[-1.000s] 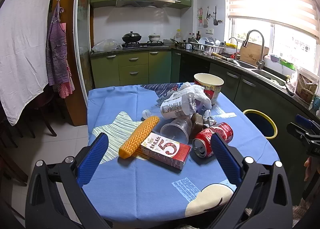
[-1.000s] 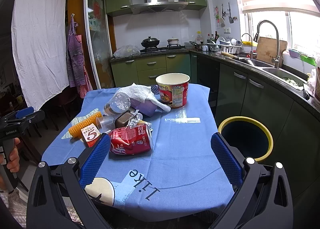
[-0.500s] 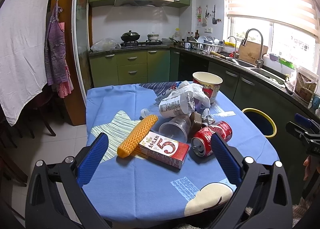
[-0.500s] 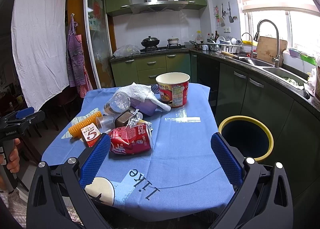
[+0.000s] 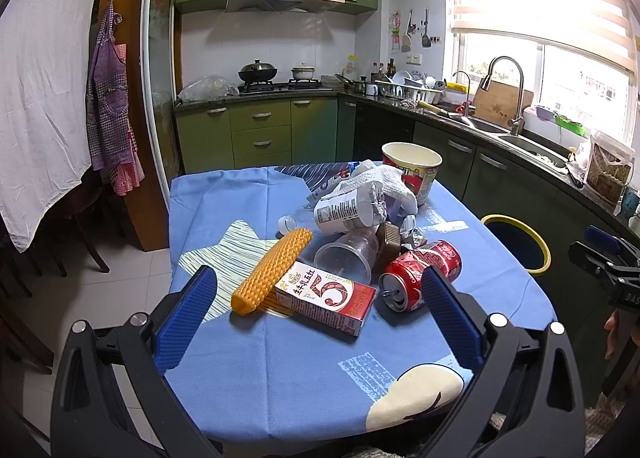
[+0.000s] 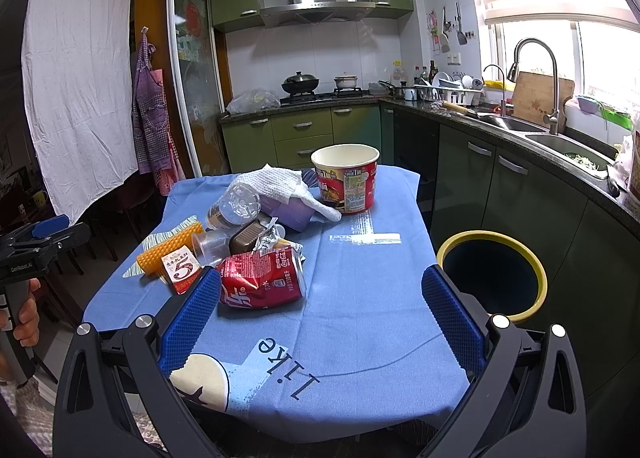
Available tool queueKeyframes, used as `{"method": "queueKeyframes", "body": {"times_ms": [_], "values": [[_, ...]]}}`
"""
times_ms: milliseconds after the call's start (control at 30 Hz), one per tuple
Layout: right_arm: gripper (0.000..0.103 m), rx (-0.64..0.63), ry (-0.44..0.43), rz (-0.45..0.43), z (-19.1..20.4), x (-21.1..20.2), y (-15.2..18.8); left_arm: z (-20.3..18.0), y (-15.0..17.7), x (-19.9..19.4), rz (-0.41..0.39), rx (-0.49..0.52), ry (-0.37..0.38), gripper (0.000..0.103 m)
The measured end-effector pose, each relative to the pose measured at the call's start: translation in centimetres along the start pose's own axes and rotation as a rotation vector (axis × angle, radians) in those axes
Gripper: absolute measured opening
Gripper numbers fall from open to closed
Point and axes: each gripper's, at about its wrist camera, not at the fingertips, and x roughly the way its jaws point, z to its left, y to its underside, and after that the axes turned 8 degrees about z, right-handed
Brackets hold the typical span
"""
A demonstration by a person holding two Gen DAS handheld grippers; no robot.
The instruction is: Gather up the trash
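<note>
Both hand-held grippers, left (image 5: 318,314) and right (image 6: 320,312), are hovering released and empty at the table's (image 6: 360,318) near edge. Trash is lying mid-table: crushed cola can (image 6: 262,282), milk carton (image 5: 326,298), noodle cup (image 6: 346,183). Yellow-rimmed bin (image 6: 494,274) is standing right.

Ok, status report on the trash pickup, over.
Left gripper and right gripper open, empty. Crushed red cola can nearest, on the blue tablecloth. Yellow-rimmed bin beside table, path clear.

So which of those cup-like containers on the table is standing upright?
Only the red noodle cup, mouth facing up. The clear plastic cup and the crushed red can lie on their sides.
</note>
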Motion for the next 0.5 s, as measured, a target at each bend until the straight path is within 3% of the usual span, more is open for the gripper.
{"method": "queueKeyframes", "body": {"times_ms": [500], "values": [[0.099,0.002,-0.003,0.018,-0.1,0.8,0.0,0.3,-0.3,1.0,0.027,0.000,0.011,0.097]]}}
